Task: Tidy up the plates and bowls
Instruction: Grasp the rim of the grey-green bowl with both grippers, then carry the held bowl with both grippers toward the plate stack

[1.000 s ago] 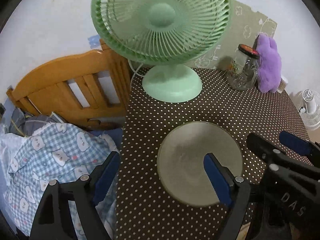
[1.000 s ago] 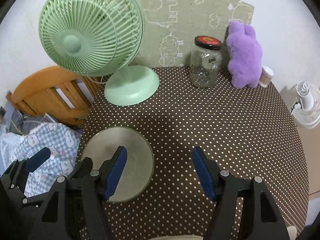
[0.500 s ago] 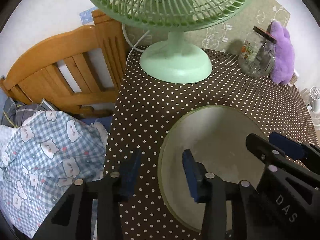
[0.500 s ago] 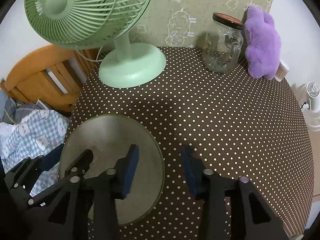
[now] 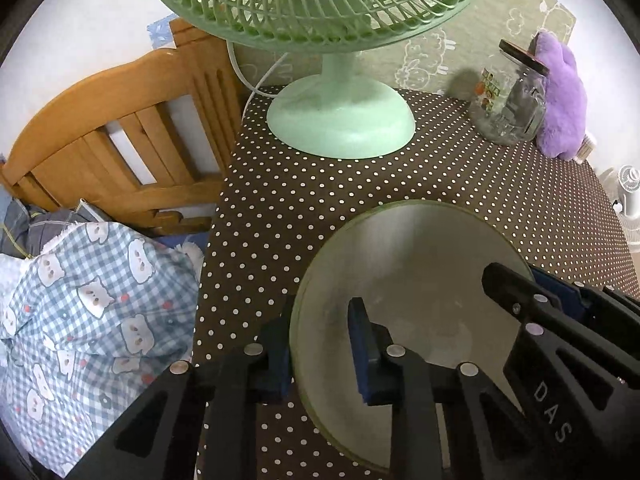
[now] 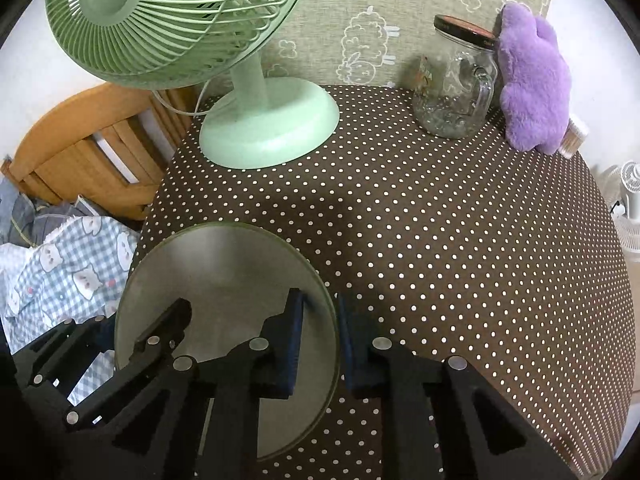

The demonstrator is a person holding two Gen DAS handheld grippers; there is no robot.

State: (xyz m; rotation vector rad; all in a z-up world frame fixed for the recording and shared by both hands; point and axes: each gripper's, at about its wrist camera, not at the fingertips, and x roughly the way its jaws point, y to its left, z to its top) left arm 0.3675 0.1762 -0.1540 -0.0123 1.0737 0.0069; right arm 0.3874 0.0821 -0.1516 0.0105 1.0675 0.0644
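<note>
Desk: brown white-dotted cloth-covered desk (image 6: 460, 240); fills the centre and right of the right wrist view.
Fan: pale green table fan (image 6: 264, 128), upper left, clear of the work.
Plate: round grey-green shallow plate (image 5: 416, 264), lower centre, flat on the desk near its left edge.
Left gripper (image 5: 320, 344): jaws just closing, pinching the plate's left rim, probably for a two-sided lift.
Right gripper (image 6: 320, 336): jaws just closing, clamped on the opposite rim.

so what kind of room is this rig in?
Looks like a lived-in home, likely a bedroom corner: a wooden bed frame with checked bedding sits beside a polka-dot table holding a green desk fan, glass jar mug and purple plush toy.
</note>
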